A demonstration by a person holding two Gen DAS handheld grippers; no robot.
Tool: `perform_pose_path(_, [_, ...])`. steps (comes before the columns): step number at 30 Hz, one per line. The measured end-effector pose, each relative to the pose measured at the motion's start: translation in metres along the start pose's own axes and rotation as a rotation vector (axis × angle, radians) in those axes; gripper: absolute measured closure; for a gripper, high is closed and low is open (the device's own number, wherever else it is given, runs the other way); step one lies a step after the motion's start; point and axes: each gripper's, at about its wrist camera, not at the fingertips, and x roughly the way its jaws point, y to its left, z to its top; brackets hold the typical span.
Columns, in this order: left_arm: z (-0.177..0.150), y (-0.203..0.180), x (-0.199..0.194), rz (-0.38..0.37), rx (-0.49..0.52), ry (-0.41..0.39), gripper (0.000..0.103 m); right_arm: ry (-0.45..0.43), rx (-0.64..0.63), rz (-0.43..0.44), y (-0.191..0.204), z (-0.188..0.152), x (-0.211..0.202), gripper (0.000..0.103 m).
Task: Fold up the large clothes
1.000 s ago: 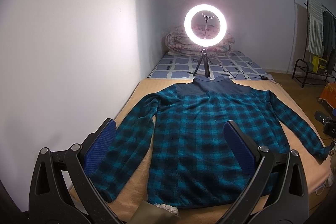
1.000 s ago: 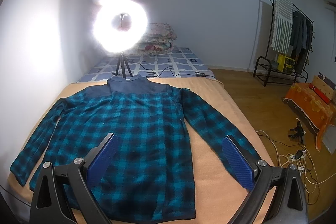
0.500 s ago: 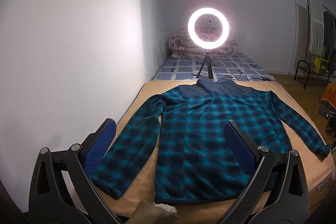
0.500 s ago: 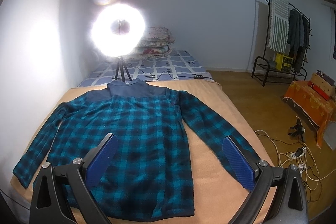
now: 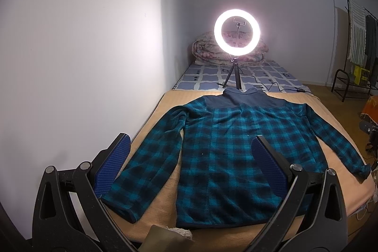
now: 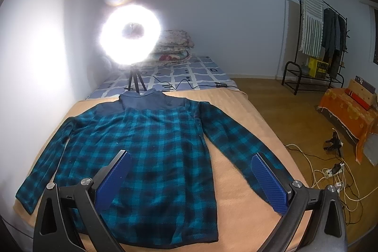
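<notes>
Partly hidden behind the blue pads: left cuff and lower hem of the plaid shirt [image 5: 226, 157] in the left view, right cuff [image 6: 264, 167] in the right view. Overexposed in the right view: ring light [image 6: 130, 37], its centre hard to make out. Cut off at the right edge: clothes rack [image 6: 314, 34]. No containers clearly seen.

Left hand-held gripper [image 5: 191, 167] spread wide, holding nothing, above the near hem. Right hand-held gripper [image 6: 191, 178] also spread wide, holding nothing. Shirt lying flat, back up, on the beige blanket [image 6: 236, 171] of the bed, ahead of and below both, sleeves spread outward, collar farthest away.

Compared with one second ago: left view turned slightly left, shirt now more to the right in it.
</notes>
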Motion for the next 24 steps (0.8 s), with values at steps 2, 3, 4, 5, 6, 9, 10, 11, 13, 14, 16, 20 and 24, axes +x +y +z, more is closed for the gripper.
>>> perform_pose_path(2, [0.000,0.002,0.001,0.002,-0.002,0.006,0.000,-0.013,-0.005,0.003,0.003,0.000,-0.002,0.000])
perform_pose_path(3, [0.000,0.003,0.001,0.003,-0.003,0.008,0.000,-0.025,-0.011,0.005,0.006,0.001,-0.003,0.000])
perform_pose_path(4, [0.000,0.004,0.003,0.005,-0.002,0.011,0.000,-0.031,-0.016,0.007,0.008,0.001,-0.002,0.000])
perform_pose_path(5, [0.001,0.004,0.006,0.008,-0.002,0.015,0.000,-0.040,-0.024,0.014,0.011,0.001,-0.002,0.000])
perform_pose_path(6, [0.000,0.006,0.008,0.010,-0.003,0.019,0.000,-0.046,-0.033,0.027,0.014,0.001,0.000,0.000])
perform_pose_path(9, [-0.004,0.011,0.015,0.017,-0.007,0.036,0.000,-0.050,-0.047,0.053,0.023,-0.001,0.007,0.000])
perform_pose_path(10, [-0.006,0.014,0.018,0.019,-0.011,0.044,0.000,-0.047,-0.049,0.066,0.026,-0.002,0.011,0.000])
perform_pose_path(11, [-0.008,0.018,0.023,0.020,-0.017,0.056,0.000,-0.046,-0.048,0.074,0.028,-0.002,0.013,0.000])
perform_pose_path(13, [-0.013,0.028,0.035,0.027,-0.041,0.096,0.000,-0.042,-0.040,0.117,0.033,-0.003,0.021,0.000])
perform_pose_path(14, [-0.016,0.034,0.041,0.023,-0.056,0.113,0.000,-0.040,-0.038,0.140,0.035,-0.003,0.023,0.000])
perform_pose_path(16, [-0.024,0.050,0.055,0.011,-0.104,0.153,0.000,-0.038,-0.030,0.189,0.041,-0.001,0.028,0.000])
perform_pose_path(20, [-0.044,0.083,0.080,0.046,-0.193,0.222,0.004,-0.032,-0.046,0.270,0.058,-0.003,0.037,0.001])
perform_pose_path(24, [-0.071,0.115,0.100,0.050,-0.281,0.300,0.017,-0.003,-0.100,0.325,0.075,-0.009,0.046,0.004])
